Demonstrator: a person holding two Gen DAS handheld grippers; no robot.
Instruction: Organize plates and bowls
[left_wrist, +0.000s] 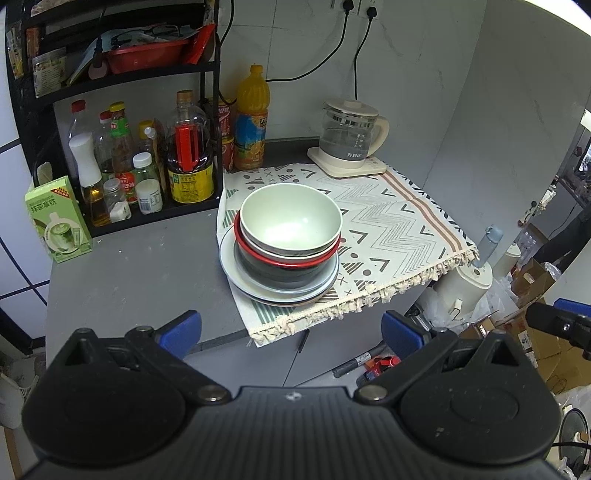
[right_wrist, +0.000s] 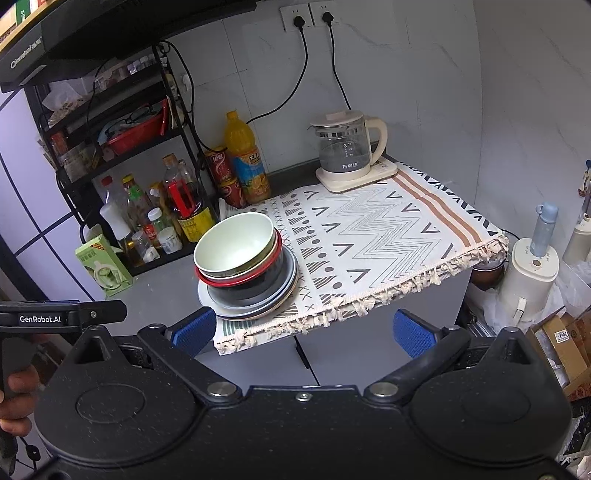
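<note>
A stack of dishes stands on the left part of a patterned cloth (left_wrist: 391, 229) (right_wrist: 388, 240). On top is a pale green bowl (left_wrist: 290, 218) (right_wrist: 234, 243), under it a red-rimmed bowl (left_wrist: 295, 260) (right_wrist: 240, 278), then a dark bowl (left_wrist: 284, 275) (right_wrist: 255, 290), on grey-blue plates (left_wrist: 236, 273) (right_wrist: 284, 295). My left gripper (left_wrist: 291, 332) is open and empty, held back from the counter's front edge, below the stack. My right gripper (right_wrist: 304, 330) is open and empty, near the cloth's fringe, right of the stack.
A black rack with sauce bottles (left_wrist: 147, 173) (right_wrist: 155, 214) stands left of the stack. A green carton (left_wrist: 57, 221) (right_wrist: 105, 271), an orange juice bottle (left_wrist: 251, 122) (right_wrist: 245, 162) and a glass kettle (left_wrist: 349, 136) (right_wrist: 347, 151) are on the counter. Clutter lies on the floor at right.
</note>
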